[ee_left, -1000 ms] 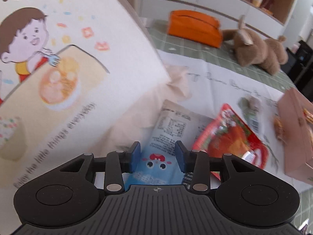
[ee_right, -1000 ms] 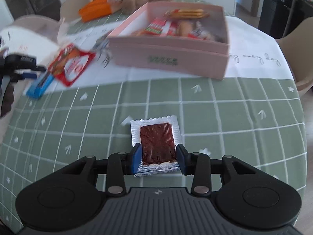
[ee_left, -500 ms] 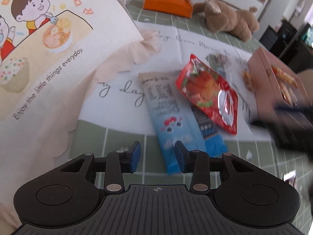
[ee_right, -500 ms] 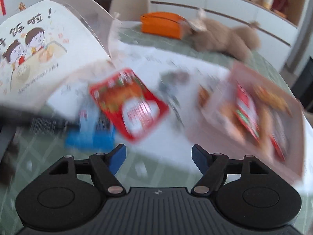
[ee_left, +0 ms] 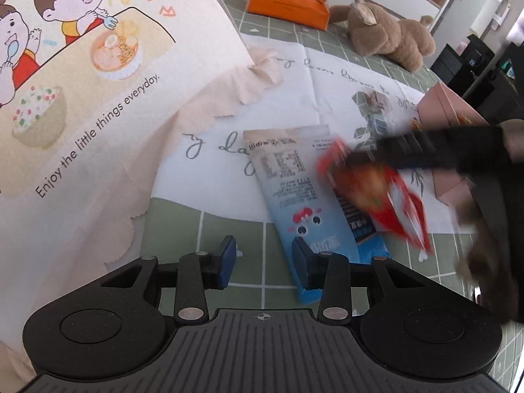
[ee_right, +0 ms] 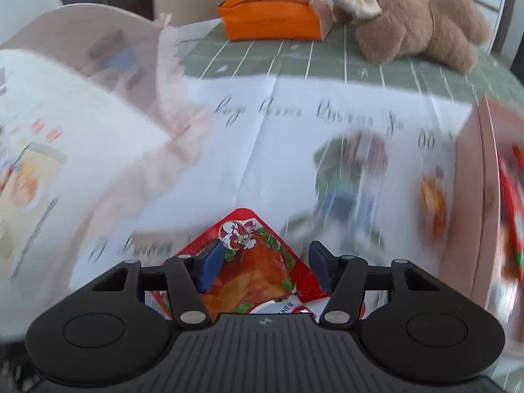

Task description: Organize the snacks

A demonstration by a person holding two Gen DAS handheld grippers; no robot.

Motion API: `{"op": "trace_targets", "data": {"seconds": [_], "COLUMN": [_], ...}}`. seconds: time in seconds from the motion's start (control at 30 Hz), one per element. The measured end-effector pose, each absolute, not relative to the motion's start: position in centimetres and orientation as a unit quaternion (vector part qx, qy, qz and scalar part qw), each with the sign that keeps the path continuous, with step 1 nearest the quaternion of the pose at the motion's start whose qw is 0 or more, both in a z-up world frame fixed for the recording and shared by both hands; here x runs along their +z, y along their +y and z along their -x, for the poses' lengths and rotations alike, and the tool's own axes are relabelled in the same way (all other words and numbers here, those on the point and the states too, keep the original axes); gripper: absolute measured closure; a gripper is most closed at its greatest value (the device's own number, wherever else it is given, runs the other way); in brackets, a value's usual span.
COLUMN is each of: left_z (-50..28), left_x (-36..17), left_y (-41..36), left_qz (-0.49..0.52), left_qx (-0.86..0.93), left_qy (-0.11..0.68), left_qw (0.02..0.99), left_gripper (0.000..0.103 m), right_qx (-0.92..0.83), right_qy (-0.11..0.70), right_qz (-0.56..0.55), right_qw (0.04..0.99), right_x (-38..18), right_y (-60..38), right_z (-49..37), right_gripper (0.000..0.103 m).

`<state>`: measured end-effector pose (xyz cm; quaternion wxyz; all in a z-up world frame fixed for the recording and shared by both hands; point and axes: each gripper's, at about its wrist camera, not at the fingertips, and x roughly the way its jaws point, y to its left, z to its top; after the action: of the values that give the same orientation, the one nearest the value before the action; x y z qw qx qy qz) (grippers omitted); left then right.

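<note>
Red foil snack pouch [ee_right: 258, 262], cartoon print: lies between jaws of right gripper [ee_right: 262, 262]; jaws closing, pads not yet pressing on it. Seen from left wrist the pouch [ee_left: 376, 193] overlaps a blue-white snack packet [ee_left: 304, 190].
Blue-white packet: flat on cloth, lower end just ahead of and partly behind the right-hand pad of left gripper [ee_left: 263, 260]; jaws part-open, nothing gripped, green check cloth [ee_left: 229, 229] showing between them.
Pink box [ee_right: 471, 177]: right of right jaws, snacks inside; likely destination.
Step judged: pinch red pouch. Tip: centre pads on pouch body, not edge seal; lift clear w/o dragging blue packet; left gripper stays off.
</note>
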<state>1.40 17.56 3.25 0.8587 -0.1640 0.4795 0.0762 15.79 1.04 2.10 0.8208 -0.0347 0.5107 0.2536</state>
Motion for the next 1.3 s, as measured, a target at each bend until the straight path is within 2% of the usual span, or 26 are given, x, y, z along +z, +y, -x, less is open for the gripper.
{"op": "trace_targets", "data": {"seconds": [0.2, 0.33, 0.57, 0.63, 0.73, 0.8, 0.9, 1.03, 1.3], "left_z": [-2.0, -1.7, -0.5, -0.2, 0.2, 0.4, 0.7, 0.6, 0.4], "left_x": [3.2, 3.4, 4.5, 4.8, 5.1, 5.1, 5.2, 5.1, 4.5], "left_y": [17.0, 16.8, 16.3, 16.1, 15.8, 15.7, 15.4, 14.4, 10.5], "left_qz": [0.154, 0.152, 0.155, 0.156, 0.156, 0.153, 0.153, 0.150, 0.129], "left_qx": [0.078, 0.080, 0.073, 0.067, 0.058, 0.052, 0.045, 0.032, -0.023], "left_qy": [0.478, 0.482, 0.472, 0.470, 0.469, 0.470, 0.470, 0.472, 0.486], "left_qw": [0.861, 0.859, 0.865, 0.866, 0.867, 0.868, 0.868, 0.868, 0.864], "left_gripper": [0.061, 0.061, 0.061, 0.061, 0.061, 0.061, 0.061, 0.061, 0.061], "right_qx": [0.265, 0.296, 0.358, 0.360, 0.367, 0.364, 0.339, 0.287, 0.205], "right_qy": [0.515, 0.475, 0.430, 0.421, 0.432, 0.442, 0.463, 0.503, 0.537], "right_qz": [0.014, 0.076, 0.219, 0.247, 0.253, 0.238, 0.204, 0.122, 0.013], "right_qw": [0.815, 0.825, 0.799, 0.795, 0.784, 0.785, 0.793, 0.806, 0.818], "right_x": [2.0, 3.0, 3.1, 2.5, 1.3, 1.2, 1.4, 2.1, 2.2], "right_y": [-3.1, -4.1, -2.7, -1.6, -0.3, -0.2, -1.2, -4.6, -11.6], "right_z": [-10.9, -8.3, -4.9, -4.7, -5.1, -5.4, -5.9, -6.3, -4.3], "right_gripper": [0.044, 0.026, 0.025, 0.020, 0.013, 0.012, 0.020, 0.044, 0.053]}}
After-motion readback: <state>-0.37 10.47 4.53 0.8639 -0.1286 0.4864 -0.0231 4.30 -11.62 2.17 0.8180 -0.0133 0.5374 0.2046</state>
